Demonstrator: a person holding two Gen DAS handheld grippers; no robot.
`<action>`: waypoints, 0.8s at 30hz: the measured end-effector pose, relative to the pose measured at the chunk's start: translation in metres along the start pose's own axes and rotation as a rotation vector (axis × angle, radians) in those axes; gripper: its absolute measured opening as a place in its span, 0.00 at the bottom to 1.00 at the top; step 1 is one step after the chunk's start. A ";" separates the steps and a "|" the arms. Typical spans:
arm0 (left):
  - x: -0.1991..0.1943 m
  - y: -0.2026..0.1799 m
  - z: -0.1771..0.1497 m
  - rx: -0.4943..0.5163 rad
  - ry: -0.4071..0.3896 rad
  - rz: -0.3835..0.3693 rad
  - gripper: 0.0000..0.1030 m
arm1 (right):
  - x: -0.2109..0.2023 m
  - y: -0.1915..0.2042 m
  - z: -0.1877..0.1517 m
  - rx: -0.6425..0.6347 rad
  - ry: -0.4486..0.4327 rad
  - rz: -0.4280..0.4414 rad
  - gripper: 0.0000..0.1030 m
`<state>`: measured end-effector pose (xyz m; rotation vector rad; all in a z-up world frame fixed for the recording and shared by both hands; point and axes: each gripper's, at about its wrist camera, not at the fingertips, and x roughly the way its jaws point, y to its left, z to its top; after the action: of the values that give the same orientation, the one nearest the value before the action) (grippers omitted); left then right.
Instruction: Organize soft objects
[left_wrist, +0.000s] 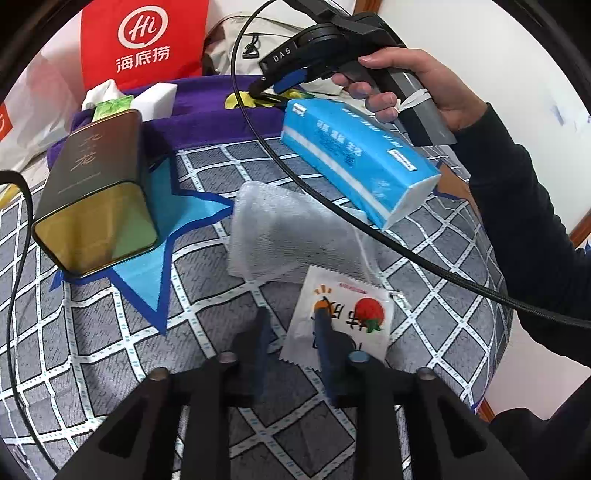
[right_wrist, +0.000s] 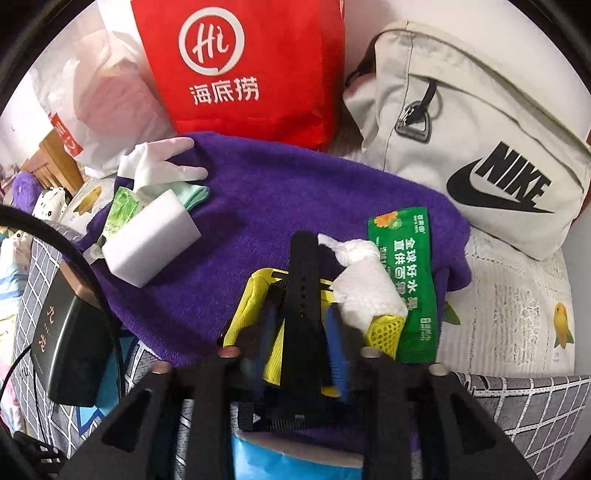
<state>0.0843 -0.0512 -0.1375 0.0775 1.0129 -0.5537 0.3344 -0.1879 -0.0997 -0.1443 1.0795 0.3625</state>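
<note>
My left gripper (left_wrist: 293, 326) is open and empty, low over the checked bedsheet. Its right finger lies over a white sachet with a strawberry print (left_wrist: 341, 319). A grey-white cloth (left_wrist: 291, 240) lies just beyond it, and a blue tissue pack (left_wrist: 354, 158) lies further right. My right gripper (right_wrist: 301, 326) stands over the purple towel (right_wrist: 258, 199) with its fingers either side of a black strap (right_wrist: 304, 295) on a yellow mesh item (right_wrist: 255, 299); whether they press it is unclear. A crumpled white tissue (right_wrist: 364, 284) and a green sachet (right_wrist: 410, 280) lie beside it.
A dark tin box (left_wrist: 96, 195) lies at left on the sheet. On the towel are a white sponge block (right_wrist: 151, 240), white gloves (right_wrist: 162, 162) and a green packet (right_wrist: 122, 210). A red bag (right_wrist: 240, 70) and a beige Nike bag (right_wrist: 472, 147) stand behind. A black cable (left_wrist: 332, 199) crosses the sheet.
</note>
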 end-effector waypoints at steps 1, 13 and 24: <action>0.000 -0.001 0.000 0.002 -0.004 0.005 0.34 | -0.005 0.000 -0.002 -0.005 -0.013 -0.001 0.49; -0.009 -0.016 0.002 0.058 -0.038 -0.021 0.57 | -0.084 -0.004 -0.034 -0.009 -0.146 -0.007 0.50; 0.012 -0.055 -0.003 0.256 0.016 0.074 0.65 | -0.142 -0.014 -0.109 0.033 -0.190 -0.017 0.51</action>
<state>0.0603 -0.1026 -0.1383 0.3453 0.9463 -0.6139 0.1889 -0.2631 -0.0263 -0.0880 0.8953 0.3359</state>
